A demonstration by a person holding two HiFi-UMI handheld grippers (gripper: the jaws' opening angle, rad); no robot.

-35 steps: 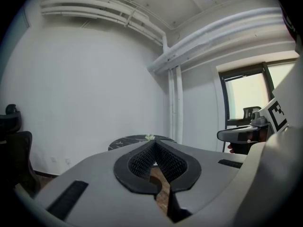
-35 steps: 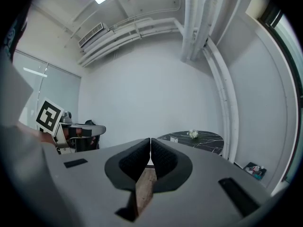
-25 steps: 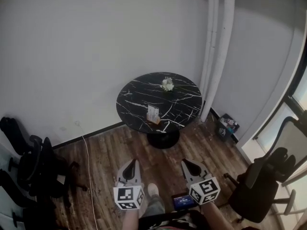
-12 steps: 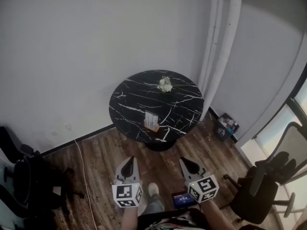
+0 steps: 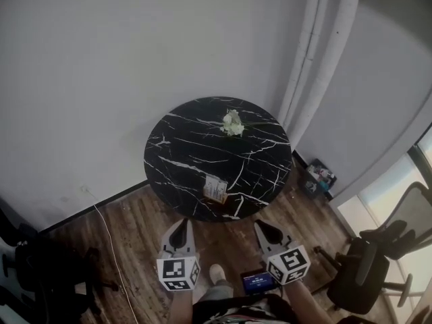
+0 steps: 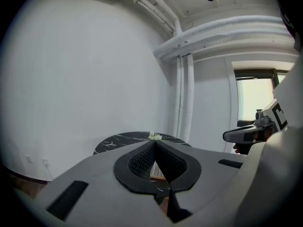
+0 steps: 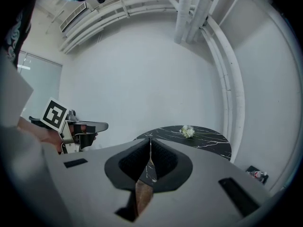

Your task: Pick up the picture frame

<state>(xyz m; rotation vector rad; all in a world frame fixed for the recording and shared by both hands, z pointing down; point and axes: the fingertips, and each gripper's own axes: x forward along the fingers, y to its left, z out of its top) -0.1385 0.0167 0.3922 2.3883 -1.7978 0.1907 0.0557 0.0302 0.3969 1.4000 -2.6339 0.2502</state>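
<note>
A small picture frame [image 5: 215, 189] with a wooden base stands near the front edge of a round black marble table [image 5: 175, 154]. In the left gripper view a sliver of the picture frame [image 6: 156, 171] shows through the closed jaws. My left gripper [image 5: 181, 227] and right gripper [image 5: 264, 227] are both shut and empty, held side by side over the wooden floor, short of the table. Neither one touches the frame. In the right gripper view the table [image 7: 213, 143] lies ahead, and the left gripper [image 7: 102, 126] shows at the left.
A small white flower bunch [image 5: 233, 123] sits at the table's far side. White pipes [image 5: 324, 59] run up the wall at right. Office chairs [image 5: 368, 268] stand at right and lower left. A cable [image 5: 108, 248] trails over the floor.
Both grippers and the view have moved forward toward the table. The table and frame now appear larger and closer. Both grippers stay shut.
</note>
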